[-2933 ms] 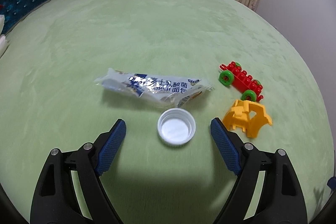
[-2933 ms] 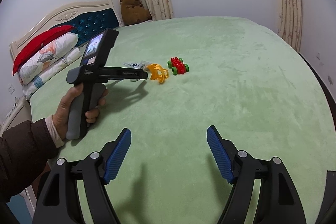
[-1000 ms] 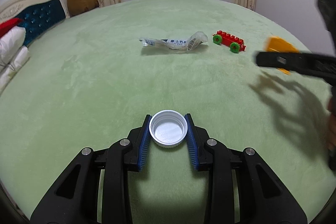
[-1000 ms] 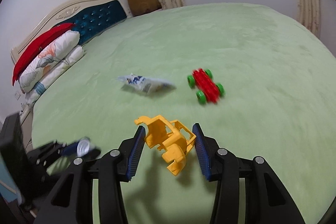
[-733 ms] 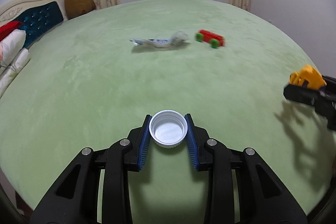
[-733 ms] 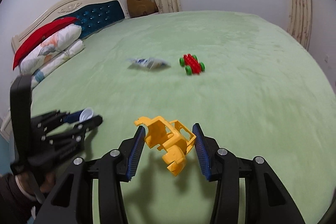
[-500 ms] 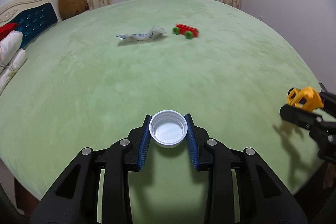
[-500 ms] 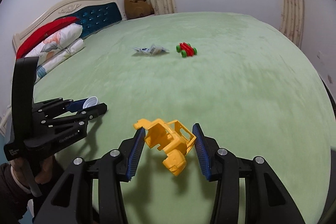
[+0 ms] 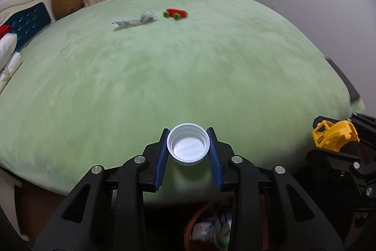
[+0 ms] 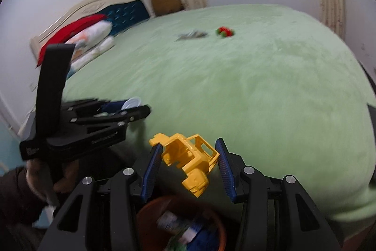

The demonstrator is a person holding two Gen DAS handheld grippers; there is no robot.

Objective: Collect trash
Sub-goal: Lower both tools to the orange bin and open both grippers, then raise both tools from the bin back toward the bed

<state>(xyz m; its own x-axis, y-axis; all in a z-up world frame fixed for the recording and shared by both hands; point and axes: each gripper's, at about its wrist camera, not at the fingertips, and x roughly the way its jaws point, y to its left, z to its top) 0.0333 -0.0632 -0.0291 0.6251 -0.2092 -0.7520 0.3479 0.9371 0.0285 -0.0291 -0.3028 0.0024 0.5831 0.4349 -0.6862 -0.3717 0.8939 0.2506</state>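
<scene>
My left gripper (image 9: 188,147) is shut on a white bottle cap (image 9: 188,148), held past the foot edge of the green bed. My right gripper (image 10: 188,157) is shut on a broken yellow toy piece (image 10: 189,160), also held off the bed edge. Below both sits an orange bin (image 10: 150,213) with wrappers inside; it also shows in the left wrist view (image 9: 189,225). A crumpled plastic wrapper (image 9: 134,21) lies far up the bed. The right gripper with the yellow piece (image 9: 334,134) shows at the right of the left wrist view.
A red toy car with green wheels (image 9: 175,13) lies beside the wrapper. The green bedspread (image 9: 164,77) fills the middle. Pillows (image 10: 91,39), a blue headboard (image 10: 127,13) and a brown teddy bear (image 10: 164,0) are at the bed's head.
Both grippers have pulled back from the bed with their loads and now hang over the orange bin beyond the bed edge. The wrapper and car look farther away.
</scene>
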